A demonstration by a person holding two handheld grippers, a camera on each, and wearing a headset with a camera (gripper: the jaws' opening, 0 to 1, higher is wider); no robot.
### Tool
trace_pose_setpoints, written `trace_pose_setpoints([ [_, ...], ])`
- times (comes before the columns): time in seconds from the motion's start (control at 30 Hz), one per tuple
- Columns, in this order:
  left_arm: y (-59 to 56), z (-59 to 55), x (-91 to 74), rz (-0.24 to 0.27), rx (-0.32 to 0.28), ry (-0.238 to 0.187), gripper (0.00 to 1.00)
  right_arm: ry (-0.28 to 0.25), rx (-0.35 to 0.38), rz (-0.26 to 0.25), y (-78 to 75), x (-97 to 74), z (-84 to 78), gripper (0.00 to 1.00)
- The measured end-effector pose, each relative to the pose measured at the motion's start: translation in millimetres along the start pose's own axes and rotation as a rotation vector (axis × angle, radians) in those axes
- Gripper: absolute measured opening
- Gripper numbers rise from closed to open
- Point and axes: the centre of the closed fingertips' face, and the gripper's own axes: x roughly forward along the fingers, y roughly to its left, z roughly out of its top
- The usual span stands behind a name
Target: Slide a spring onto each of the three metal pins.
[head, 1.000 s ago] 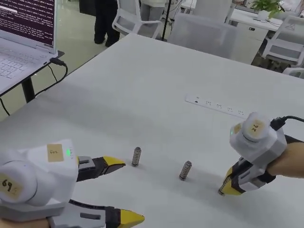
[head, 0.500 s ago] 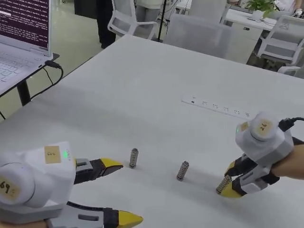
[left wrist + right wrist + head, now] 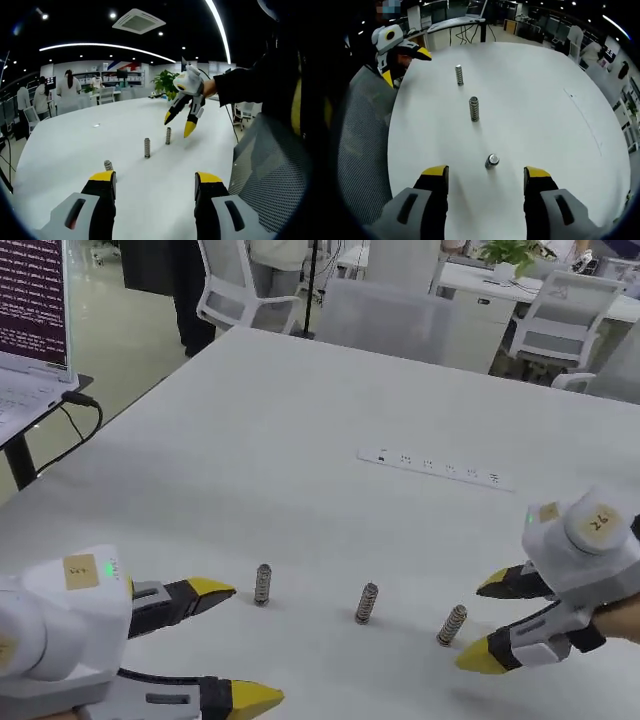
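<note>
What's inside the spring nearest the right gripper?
A shiny round cap shows at the top of the spring, likely the pin's tip. The coils cover the rest, so the shaft cannot be seen.

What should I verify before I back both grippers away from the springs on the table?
1. Right gripper open, jaws not touching the right spring: ok.
2. Left gripper open and holding nothing: ok.
3. Left spring and middle spring standing upright: ok.
4. Right spring upright: cannot tell; it seems to lean slightly in the head view.
5. Each spring seated fully on its pin: cannot tell; the coils hide the pins.
</note>
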Motion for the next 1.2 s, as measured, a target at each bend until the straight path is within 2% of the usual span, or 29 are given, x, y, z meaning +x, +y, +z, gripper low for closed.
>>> trace_pose_setpoints([
  [0.1, 2.6, -0.4, -0.1, 0.003, -0.009, 0.000, 0.60, -0.098, 0.031, -0.027, 4.5, -8.9, 12.3, 0.63],
  [0.3, 6.1, 0.9, 0.8, 0.009, -0.024, -0.001, 0.61, -0.214, 0.045, -0.080, 12.3, -24.6, 20.7, 0.67],
  [0.43, 6.5, 4.1, 1.4, 0.008, -0.024, -0.003, 0.62, -0.281, 0.062, -0.099, 20.1, -33.7, 22.2, 0.69],
  [0.57, 6.4, 5.4, 1.2, 0.008, -0.026, -0.005, 0.62, -0.323, 0.071, -0.117, 27.6, -39.8, 20.9, 0.71],
  [0.67, 7.6, 5.0, 0.5, 0.013, -0.035, -0.008, 0.62, -0.382, 0.098, -0.122, 33.8, -42.5, 21.1, 0.71],
  [0.9, 8.2, 2.4, -2.5, 0.020, -0.055, -0.012, 0.63, -0.420, 0.120, -0.107, 46.5, -36.0, 9.1, 0.74],
  [1.2, 7.9, -6.1, -4.8, 0.024, -0.078, -0.004, 0.63, -0.405, 0.175, -0.101, 51.1, -17.5, -11.6, 0.76],
])
